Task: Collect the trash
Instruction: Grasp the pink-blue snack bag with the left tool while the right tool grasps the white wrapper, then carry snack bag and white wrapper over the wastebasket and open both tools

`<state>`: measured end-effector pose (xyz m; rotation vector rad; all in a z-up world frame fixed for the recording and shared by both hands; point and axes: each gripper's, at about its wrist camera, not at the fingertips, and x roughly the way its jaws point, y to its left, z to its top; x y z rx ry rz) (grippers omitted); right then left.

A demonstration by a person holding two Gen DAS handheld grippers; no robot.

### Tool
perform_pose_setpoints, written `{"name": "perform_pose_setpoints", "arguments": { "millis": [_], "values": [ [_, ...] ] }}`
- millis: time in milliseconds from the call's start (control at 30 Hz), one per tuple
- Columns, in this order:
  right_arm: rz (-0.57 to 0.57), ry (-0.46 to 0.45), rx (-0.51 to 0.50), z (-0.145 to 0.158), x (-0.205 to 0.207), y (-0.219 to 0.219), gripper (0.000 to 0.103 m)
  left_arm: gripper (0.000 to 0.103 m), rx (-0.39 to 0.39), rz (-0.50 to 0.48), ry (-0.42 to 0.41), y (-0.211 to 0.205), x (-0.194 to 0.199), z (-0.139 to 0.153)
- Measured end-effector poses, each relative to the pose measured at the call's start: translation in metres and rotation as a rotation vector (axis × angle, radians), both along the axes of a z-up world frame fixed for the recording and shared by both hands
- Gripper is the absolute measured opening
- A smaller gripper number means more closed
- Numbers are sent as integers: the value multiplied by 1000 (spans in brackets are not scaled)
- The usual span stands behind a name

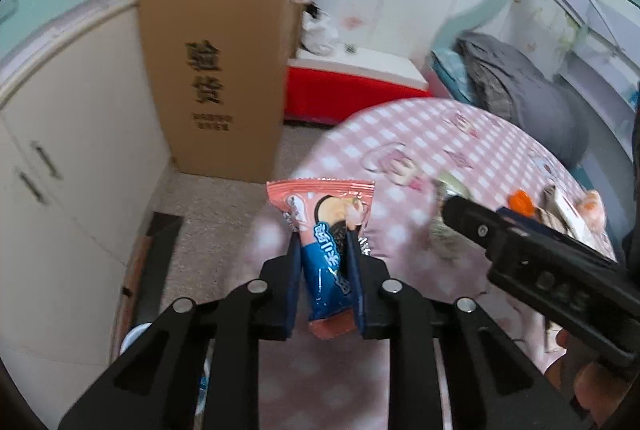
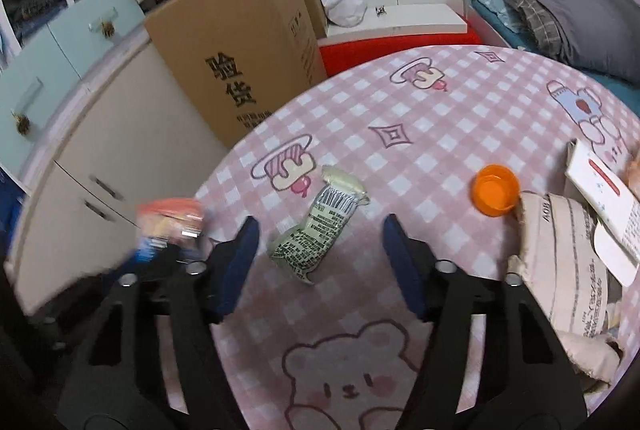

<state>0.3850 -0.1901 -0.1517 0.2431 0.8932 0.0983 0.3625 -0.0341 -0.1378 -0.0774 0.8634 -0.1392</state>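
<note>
My left gripper (image 1: 323,244) is shut on a pink and blue snack wrapper (image 1: 326,230), whose top stands up above the fingertips over the table's left edge. The same wrapper (image 2: 170,226) shows as a blur at the left of the right wrist view. My right gripper (image 2: 318,230) stands open above the pink checked tablecloth (image 2: 420,134). A pale green wrapper with a barcode (image 2: 320,226) lies flat on the cloth between its blue pads, which do not touch it. From the left wrist view the right gripper's black body reaches in from the right, over that green wrapper (image 1: 442,230).
An orange bottle cap (image 2: 495,190), a crumpled printed paper bag (image 2: 560,270) and a white card (image 2: 604,190) lie at the table's right. A tall cardboard box (image 1: 216,70) stands on the floor by white cabinets (image 1: 72,166). A red and white bench (image 1: 352,86) and a bed (image 2: 560,2) are behind.
</note>
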Motion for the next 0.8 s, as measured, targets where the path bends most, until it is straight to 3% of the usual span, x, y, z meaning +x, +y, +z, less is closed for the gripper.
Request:
{"name": "perform_pose_setpoints", "arguments": {
  "millis": [233,300,400,800],
  "values": [
    [10,31,-109,-7,12,19,45,20,99,124,-81,38,-18,13],
    [15,32,-149,-7,13,22,29,20,113,149,-93,49,-27,16],
    [32,33,-213,-8,8,28,19,20,123,167,-107,61,-40,18],
    [114,-31,-54,14,-60,42,16,20,99,212,-121,115,-111,21]
  ]
}}
